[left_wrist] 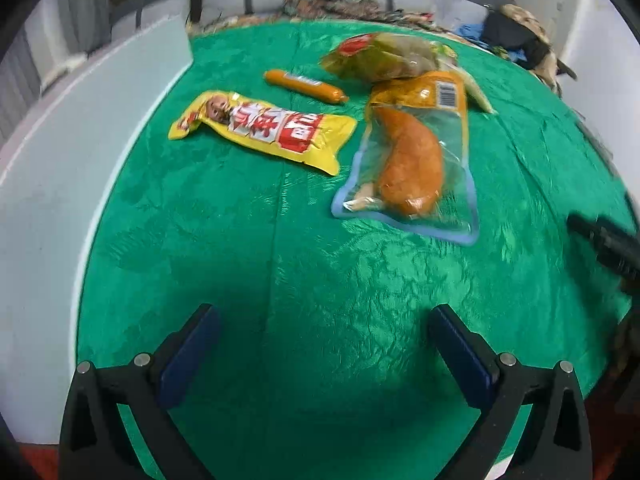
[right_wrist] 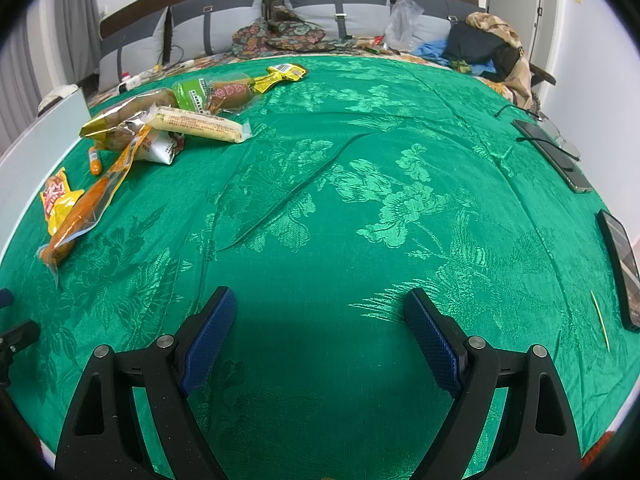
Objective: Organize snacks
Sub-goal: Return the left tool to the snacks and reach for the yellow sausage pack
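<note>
Left gripper (left_wrist: 324,344) and right gripper (right_wrist: 320,328) both gape empty over green brocade cloth (right_wrist: 360,200). Risk: slick clear-plastic chicken-leg pouch (left_wrist: 408,160) slipping, dragging the overlapping olive snack bag (left_wrist: 384,58).

A: What covers the tabletop?
B: A green cloth (right_wrist: 360,184) woven with flowers, one long crease running across it.
A: And at three o'clock in the right wrist view?
B: A dark phone (right_wrist: 622,272) lies flat, a thin yellowish stick (right_wrist: 600,320) just beside it; two more phones (right_wrist: 556,156) toward two o'clock.
A: At twelve?
B: Grey cushions (right_wrist: 336,4) against a dark headboard, patterned fabric (right_wrist: 280,36), a clear plastic bag (right_wrist: 402,24), a black bag (right_wrist: 476,46).
</note>
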Tool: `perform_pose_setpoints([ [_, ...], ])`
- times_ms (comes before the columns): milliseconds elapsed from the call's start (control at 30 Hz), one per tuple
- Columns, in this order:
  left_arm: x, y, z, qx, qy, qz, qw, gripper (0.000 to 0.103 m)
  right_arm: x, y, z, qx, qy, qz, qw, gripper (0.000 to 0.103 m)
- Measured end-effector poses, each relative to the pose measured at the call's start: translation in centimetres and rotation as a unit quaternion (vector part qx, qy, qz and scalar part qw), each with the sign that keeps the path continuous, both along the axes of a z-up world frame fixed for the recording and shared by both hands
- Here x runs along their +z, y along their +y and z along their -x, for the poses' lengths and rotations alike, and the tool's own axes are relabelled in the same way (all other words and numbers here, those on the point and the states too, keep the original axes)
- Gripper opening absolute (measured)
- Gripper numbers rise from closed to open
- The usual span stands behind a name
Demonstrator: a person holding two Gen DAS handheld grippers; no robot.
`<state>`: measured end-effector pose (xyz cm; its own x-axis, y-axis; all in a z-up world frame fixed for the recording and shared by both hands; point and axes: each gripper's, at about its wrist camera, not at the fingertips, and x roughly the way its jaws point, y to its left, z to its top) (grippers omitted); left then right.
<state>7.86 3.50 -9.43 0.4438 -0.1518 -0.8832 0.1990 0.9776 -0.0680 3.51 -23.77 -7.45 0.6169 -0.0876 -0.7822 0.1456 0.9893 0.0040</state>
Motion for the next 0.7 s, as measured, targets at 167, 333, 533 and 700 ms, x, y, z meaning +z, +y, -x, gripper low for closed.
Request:
perform_pose_setpoints([
  [167,2.3,2.0,-4.3,0.068,0.013,0.064,0.9955,0.103,0.0,0.0,0.0,0.0,0.0,0.0,1.0,0.089],
  [333,3.3,2.9,-10.8,0.139,0.03,0.068,0.9875,0.103,0.0,0.0,0.0,0.0,0.0,0.0,1.0,0.089],
  [533,0.4,3.0,-14.7,0.187,0.071,0.01,0.9797,0.103,0.0,0.0,0.0,0.0,0.0,0.0,1.0,0.089],
  [700,0.6,3.9,-12.9,0.149,0.043,0.002,0.9879,0.093,0.0,0.0,0.0,0.0,0.0,0.0,1.0,0.09],
])
